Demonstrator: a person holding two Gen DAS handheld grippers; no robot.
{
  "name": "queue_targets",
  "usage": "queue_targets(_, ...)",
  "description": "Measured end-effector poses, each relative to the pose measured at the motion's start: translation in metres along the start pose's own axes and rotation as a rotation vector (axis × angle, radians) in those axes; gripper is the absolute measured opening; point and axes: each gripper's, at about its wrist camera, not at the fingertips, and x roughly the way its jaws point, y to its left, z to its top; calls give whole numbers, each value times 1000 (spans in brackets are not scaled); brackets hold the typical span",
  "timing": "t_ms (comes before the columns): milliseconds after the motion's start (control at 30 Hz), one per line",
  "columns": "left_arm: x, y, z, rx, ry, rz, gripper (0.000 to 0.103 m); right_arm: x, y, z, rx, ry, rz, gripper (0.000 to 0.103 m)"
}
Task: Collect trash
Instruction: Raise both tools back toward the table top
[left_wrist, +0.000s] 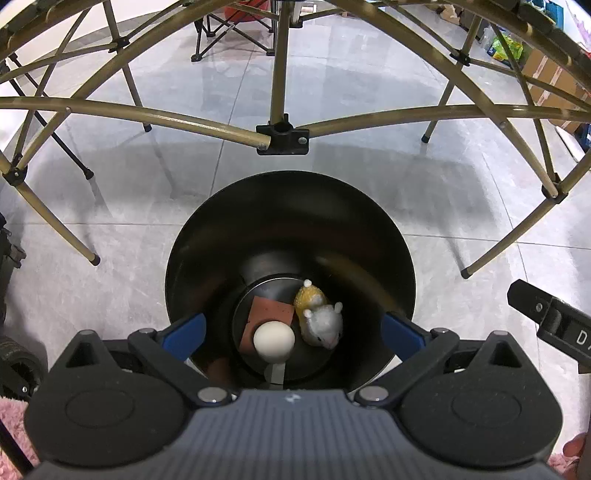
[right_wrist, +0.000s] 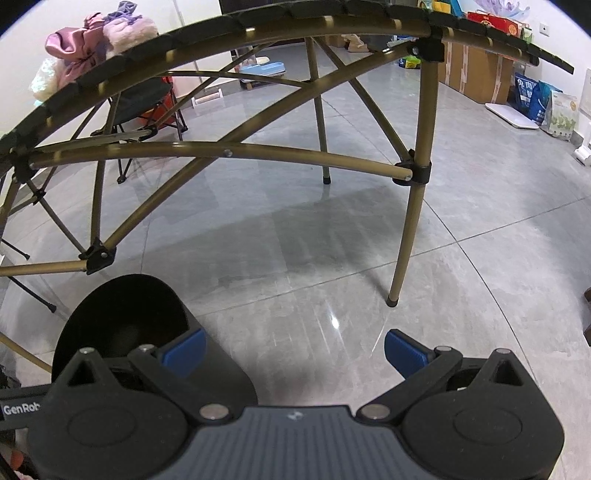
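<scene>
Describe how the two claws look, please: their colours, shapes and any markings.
Both look alike. The left claw and the right claw each have blue fingertip pads on black angled linkage arms with silver pivot pins, two rounded black housings and a ribbed grey centre plate carrying a small white mark. No cables or sleeves are visible.

White letters "GenRob", cut off by the frame edge, stood on a flat black bar at the lower left of the right wrist view. In the left wrist view, a black angular device body at the right edge bore a white "D" and the start of another letter. A blue printed bag against the far wall carried white Chinese characters, too small to read.
</scene>
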Motion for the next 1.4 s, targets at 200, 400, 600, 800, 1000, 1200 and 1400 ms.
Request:
queue_targets(200, -14, 4, -1, 2, -43, -18, 103, -8, 2, 0, -6, -26, 12, 103)
queue_targets(400, -34, 16, -2, -17, -94, -42, 103, -22, 6, 3, -14, -94, 47, 103)
queue_targets(600, -60, 27, -6, -24, -185, -53, 103, -45, 16, 3, -40, -192, 132, 103)
queue_targets(800, -92, 39, -9, -26, -289, -61, 103, -70, 25, 7, -35, -265, 201, 103)
queue_targets(1000, -124, 55, -1, -35, -393, -60, 103, -106, 43, 20, -70, -369, 269, 103)
queue_targets(1200, -148, 75, 26, -72, -480, -74, 103, -130, 57, 44, -97, -479, 292, 103)
queue_targets(1400, -160, 82, 59, -75, -550, -78, 103, -125, 66, 80, -103, -531, 290, 103)
